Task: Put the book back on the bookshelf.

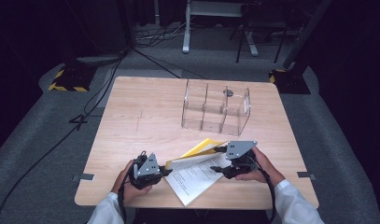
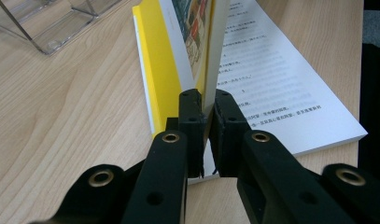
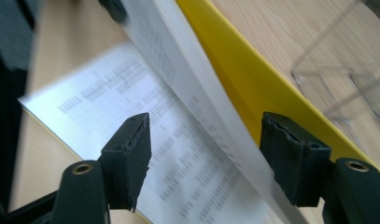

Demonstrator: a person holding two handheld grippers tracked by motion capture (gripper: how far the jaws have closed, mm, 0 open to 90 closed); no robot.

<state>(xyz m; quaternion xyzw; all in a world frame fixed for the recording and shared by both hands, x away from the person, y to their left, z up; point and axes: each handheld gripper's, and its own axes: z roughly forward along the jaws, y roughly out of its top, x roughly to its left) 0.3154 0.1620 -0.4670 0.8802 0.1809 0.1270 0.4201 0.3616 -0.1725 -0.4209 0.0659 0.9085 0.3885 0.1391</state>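
The yellow-covered booklet (image 1: 197, 175) lies open near the front edge of the surface (image 1: 141, 116), its long axis running diagonally from front-left toward the clear plastic organizer (image 1: 215, 109) behind it. The left gripper (image 2: 205, 116) has its jaws pinched on the raised cover and first pages at the booklet's near edge. The right gripper (image 3: 206, 154) holds its jaws wide, astride the lifted sheet without touching it.

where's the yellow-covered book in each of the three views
High view: the book lies open at the table's near edge, between the left gripper and right gripper.
Left gripper view: upper middle, a lifted leaf clamped in the shut jaws.
Right gripper view: across the middle, printed page between the open jaws.
Shared landmark: the clear divided holder beyond the book.
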